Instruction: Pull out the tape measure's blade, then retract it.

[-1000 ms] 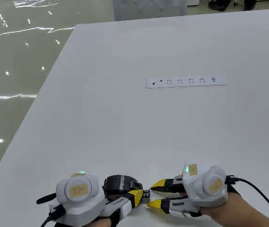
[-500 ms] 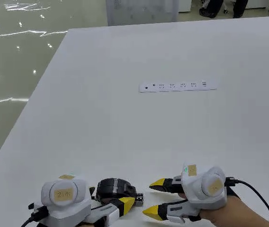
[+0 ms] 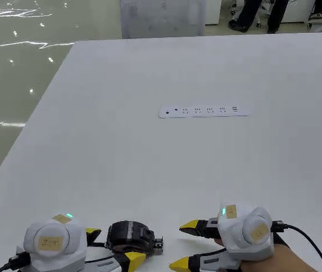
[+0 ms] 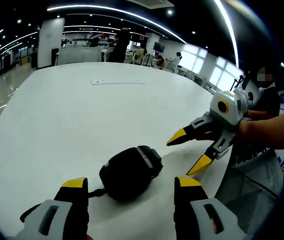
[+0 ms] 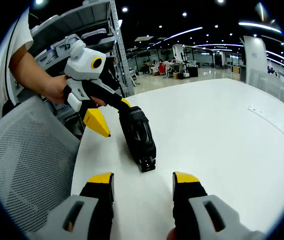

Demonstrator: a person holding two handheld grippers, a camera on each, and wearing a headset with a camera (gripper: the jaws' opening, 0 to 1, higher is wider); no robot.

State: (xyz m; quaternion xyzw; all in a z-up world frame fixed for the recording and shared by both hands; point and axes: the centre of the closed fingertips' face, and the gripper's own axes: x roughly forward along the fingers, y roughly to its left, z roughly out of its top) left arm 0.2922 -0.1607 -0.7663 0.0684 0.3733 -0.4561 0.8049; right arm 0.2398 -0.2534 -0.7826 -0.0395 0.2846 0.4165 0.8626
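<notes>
Head view: the black tape measure (image 3: 131, 236) lies by the near edge of the table (image 3: 149, 158), between the spread jaws of the left gripper (image 3: 111, 245), the right gripper (image 3: 183, 245) gaping just right of it. A clean pull needs the case clamped first, then the end hook (image 3: 159, 243) pinched squarely

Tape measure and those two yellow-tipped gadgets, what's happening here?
A person holds a gripper in each hand over a white table. The left gripper sits open around a black tape measure lying on the table, not clamping it. The right gripper, also open, faces the blade tip with a gap between them. The tape is not pulled out.
</notes>
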